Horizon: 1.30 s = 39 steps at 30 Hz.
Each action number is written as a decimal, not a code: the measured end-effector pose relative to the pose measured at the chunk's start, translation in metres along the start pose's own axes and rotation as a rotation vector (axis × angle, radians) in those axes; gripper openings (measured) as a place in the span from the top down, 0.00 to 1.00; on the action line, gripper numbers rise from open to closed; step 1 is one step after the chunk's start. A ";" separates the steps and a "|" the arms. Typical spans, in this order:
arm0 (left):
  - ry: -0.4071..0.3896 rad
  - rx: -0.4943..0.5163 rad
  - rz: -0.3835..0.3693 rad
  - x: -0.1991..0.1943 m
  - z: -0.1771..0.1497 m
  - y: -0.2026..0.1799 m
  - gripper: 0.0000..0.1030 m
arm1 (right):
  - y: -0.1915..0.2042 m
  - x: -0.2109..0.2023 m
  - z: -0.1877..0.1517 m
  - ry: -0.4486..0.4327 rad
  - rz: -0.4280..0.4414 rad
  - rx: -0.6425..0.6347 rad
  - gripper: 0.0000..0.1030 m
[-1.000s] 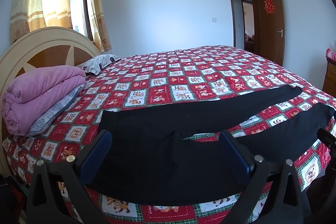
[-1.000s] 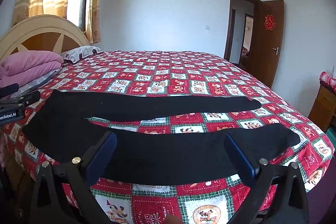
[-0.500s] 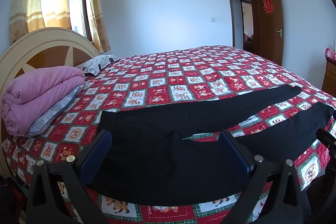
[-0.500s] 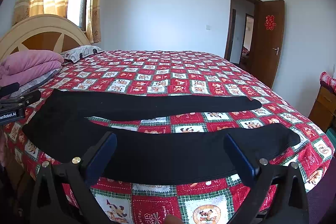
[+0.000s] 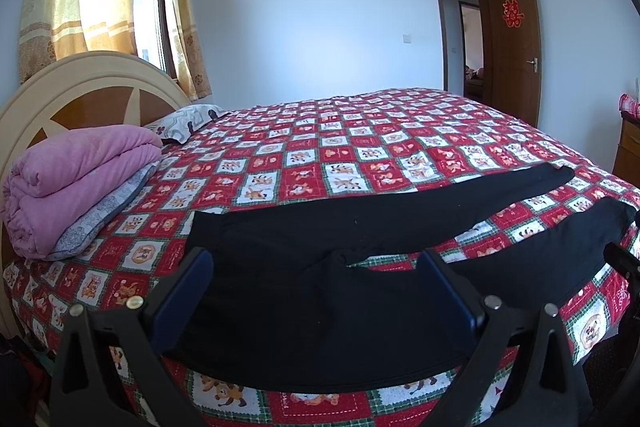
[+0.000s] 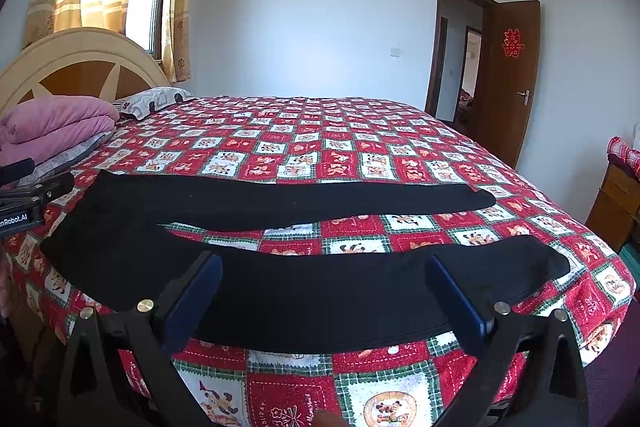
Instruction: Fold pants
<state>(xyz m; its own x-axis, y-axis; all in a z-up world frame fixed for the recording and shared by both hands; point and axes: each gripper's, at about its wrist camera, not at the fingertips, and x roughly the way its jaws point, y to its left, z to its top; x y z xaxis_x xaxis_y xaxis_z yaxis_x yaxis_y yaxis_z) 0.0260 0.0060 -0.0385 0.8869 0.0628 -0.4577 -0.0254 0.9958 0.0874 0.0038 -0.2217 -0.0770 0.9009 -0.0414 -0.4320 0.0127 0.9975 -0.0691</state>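
One bed (image 5: 360, 155) carries one pair of black pants (image 5: 320, 291), lying flat near the bed's front edge, two legs spread apart. Two grippers wait at that edge: left gripper (image 5: 316, 287) and right gripper (image 6: 324, 291), both with fingers wide apart, holding nothing.

Left gripper (image 5: 316, 291): black angular frame, dark blue finger pads (image 5: 182, 301), silver screws. Right gripper (image 6: 324, 297) matches. White "Robot.AI" lettering on the left one's side.

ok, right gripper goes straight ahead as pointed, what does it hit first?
Probably the near leg of the black pants, flat on the bed quilt. The right gripper is open and empty; its height above the fabric is unclear.
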 end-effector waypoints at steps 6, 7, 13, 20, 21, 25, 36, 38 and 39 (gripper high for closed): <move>0.004 0.003 -0.002 0.000 0.000 0.000 0.00 | -0.005 -0.001 0.001 -0.005 -0.005 0.006 0.01; 0.004 0.002 -0.002 0.000 0.000 0.000 0.00 | -0.005 0.000 0.002 -0.003 -0.005 0.007 0.01; 0.005 0.001 -0.003 -0.001 0.000 0.000 0.00 | -0.005 0.001 0.002 0.002 -0.004 0.007 0.01; 0.004 0.004 -0.003 0.000 0.001 0.000 0.00 | -0.005 0.000 0.001 0.004 -0.009 0.008 0.01; 0.004 0.005 -0.003 0.000 0.001 0.000 0.00 | -0.006 0.001 0.001 0.003 -0.009 0.009 0.01; 0.014 0.006 -0.001 0.005 -0.002 0.001 0.00 | -0.009 0.005 0.001 0.009 -0.018 0.006 0.01; 0.090 0.002 -0.017 0.038 -0.011 0.019 0.00 | -0.023 0.029 -0.001 0.043 -0.040 0.018 0.01; 0.106 -0.005 -0.014 0.050 -0.008 0.030 0.00 | -0.026 0.035 0.004 0.030 0.003 -0.014 0.01; 0.112 -0.013 -0.012 0.058 -0.005 0.038 0.00 | -0.027 0.038 0.007 0.020 0.011 -0.033 0.01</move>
<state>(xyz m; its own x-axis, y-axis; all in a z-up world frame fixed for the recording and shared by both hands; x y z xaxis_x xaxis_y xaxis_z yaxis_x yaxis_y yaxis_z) 0.0739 0.0482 -0.0658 0.8299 0.0572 -0.5550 -0.0215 0.9973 0.0706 0.0411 -0.2496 -0.0854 0.8923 -0.0323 -0.4504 -0.0112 0.9955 -0.0937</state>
